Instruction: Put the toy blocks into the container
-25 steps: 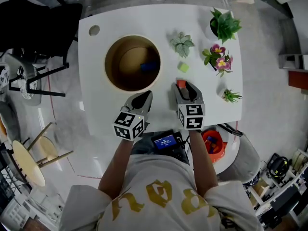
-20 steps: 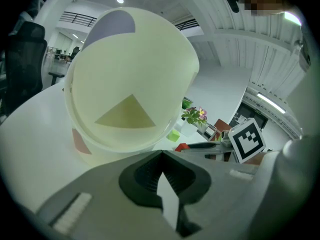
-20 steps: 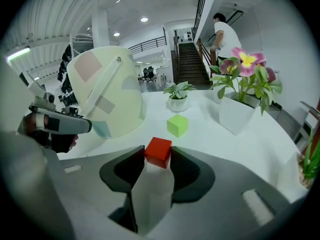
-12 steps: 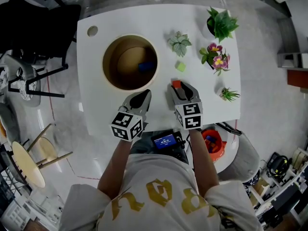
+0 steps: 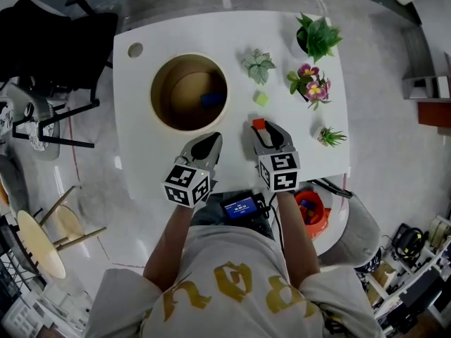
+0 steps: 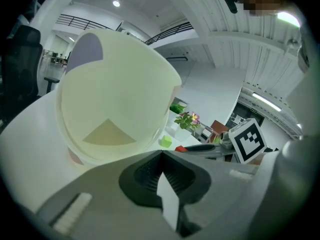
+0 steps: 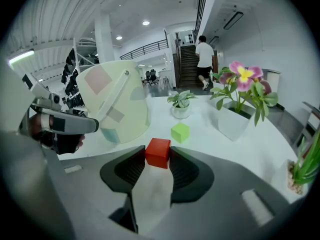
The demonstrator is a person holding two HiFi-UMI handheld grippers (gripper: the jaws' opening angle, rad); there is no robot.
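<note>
A round tan container [image 5: 163, 111] stands on the white table [image 5: 190, 27], with a blue block [image 5: 211, 99] inside it. My right gripper [image 5: 259, 127] is shut on a red block [image 5: 258, 124] just right of the container; in the right gripper view the red block [image 7: 158, 151] sits pinched between the fingertips. A green block [image 5: 261, 98] lies on the table beyond it, also seen as the green block [image 7: 180, 132]. My left gripper [image 5: 211, 144] is shut and empty near the container's [image 6: 115, 109] near rim.
Potted plants stand at the right: a small succulent [image 5: 258, 65], a flowering plant [image 5: 308, 84], a leafy plant [image 5: 316, 37] and a grassy tuft [image 5: 328, 136]. A black chair [image 5: 49, 41] is left of the table. The table's near edge runs just below both grippers.
</note>
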